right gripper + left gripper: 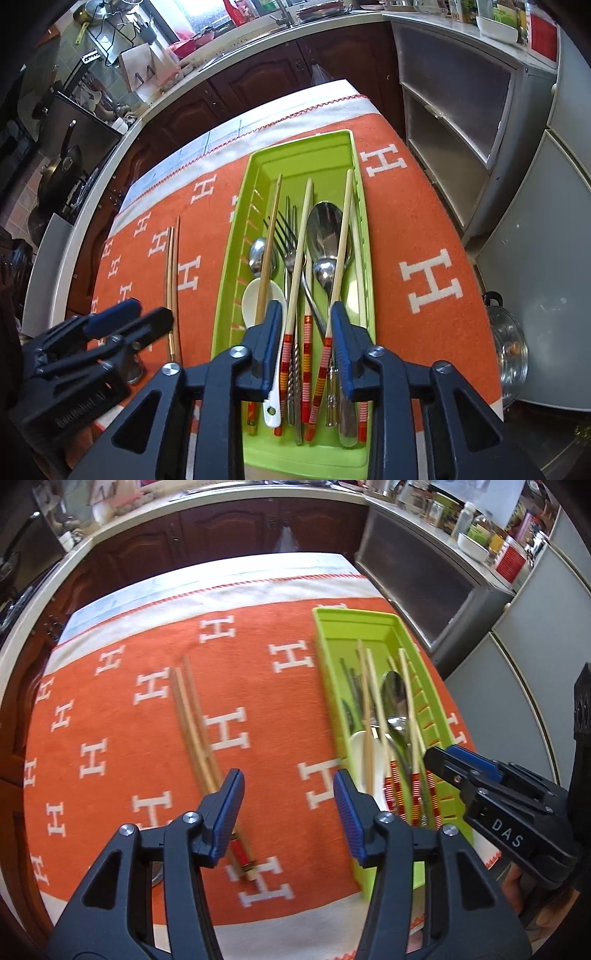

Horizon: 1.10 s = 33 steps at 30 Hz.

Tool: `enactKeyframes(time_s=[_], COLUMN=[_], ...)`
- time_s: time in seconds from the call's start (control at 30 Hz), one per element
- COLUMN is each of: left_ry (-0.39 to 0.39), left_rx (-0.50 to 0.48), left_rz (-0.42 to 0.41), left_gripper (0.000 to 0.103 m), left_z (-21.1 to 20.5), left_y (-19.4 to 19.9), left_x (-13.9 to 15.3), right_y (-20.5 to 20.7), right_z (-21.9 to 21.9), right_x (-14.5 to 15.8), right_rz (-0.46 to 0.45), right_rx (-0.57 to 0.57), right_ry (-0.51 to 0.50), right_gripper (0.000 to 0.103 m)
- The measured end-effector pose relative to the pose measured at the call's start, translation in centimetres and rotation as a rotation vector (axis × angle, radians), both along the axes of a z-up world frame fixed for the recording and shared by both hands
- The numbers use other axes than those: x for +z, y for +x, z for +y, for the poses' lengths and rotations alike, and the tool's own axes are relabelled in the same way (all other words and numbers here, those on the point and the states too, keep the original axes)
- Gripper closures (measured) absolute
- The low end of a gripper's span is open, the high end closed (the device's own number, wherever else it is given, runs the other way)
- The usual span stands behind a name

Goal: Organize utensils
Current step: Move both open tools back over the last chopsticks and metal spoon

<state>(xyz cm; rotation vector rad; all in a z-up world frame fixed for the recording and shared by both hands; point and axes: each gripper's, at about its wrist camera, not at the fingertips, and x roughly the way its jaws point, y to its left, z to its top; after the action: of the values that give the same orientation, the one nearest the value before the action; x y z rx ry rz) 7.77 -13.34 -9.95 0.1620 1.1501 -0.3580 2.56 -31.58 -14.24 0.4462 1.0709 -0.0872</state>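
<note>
A lime green utensil tray (255,162) lies on an orange cloth; it also shows at the right of the left wrist view (332,627). It holds metal spoons (327,229), a fork (282,232), a white ceramic spoon (253,299) and several chopsticks with red-striped ends (304,221). A pair of bamboo chopsticks (192,716) lies loose on the cloth left of the tray, seen also in the right wrist view (171,280). My left gripper (288,786) is open, just above the pair's near end. My right gripper (304,315) is open and empty, over the tray's near end.
The orange cloth with white H letters (110,738) covers the table. Dark wood cabinets (221,528) and a cluttered counter stand behind. A grey cabinet (461,122) stands to the right. A metal pot lid (511,350) sits off the table's right edge.
</note>
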Motion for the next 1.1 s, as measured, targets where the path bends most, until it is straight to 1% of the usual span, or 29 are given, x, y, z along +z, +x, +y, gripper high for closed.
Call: enactKeyframes(time_s=[0.1,0.47,0.67,0.83,1.1], left_ry=[0.003,-0.011,-0.015,-0.01,-0.003], left_rx=[0.023,0.134,0.196,0.235,0.284], left_rz=[-0.021,-0.092,-0.093,-0.112,-0.107], left_gripper=[0.052,0.051,0.05,0.05,0.05], left_z=[1.4,7.3,9.9,11.7,14.1], left_y=[-0.3,-1.1,-0.9,-1.0,-0.4], left_x=[0.4,2.1,2.2,2.3,1.7], right_y=[-0.4,-0.6,0.0,0.9,2.6], right_z=[0.7,5.3,8.6,10.9,13.2], right_x=[0.2,1.6,3.1,4.4,5.1], right_rz=[-0.002,-0.006,-0.024,-0.044,-0.046], right_rx=[0.007,0.097,0.164,0.215,0.258], right_ry=[-0.019,-0.051,-0.078,-0.103,-0.119], right_gripper=[0.068,0.067,0.067,0.067,0.067])
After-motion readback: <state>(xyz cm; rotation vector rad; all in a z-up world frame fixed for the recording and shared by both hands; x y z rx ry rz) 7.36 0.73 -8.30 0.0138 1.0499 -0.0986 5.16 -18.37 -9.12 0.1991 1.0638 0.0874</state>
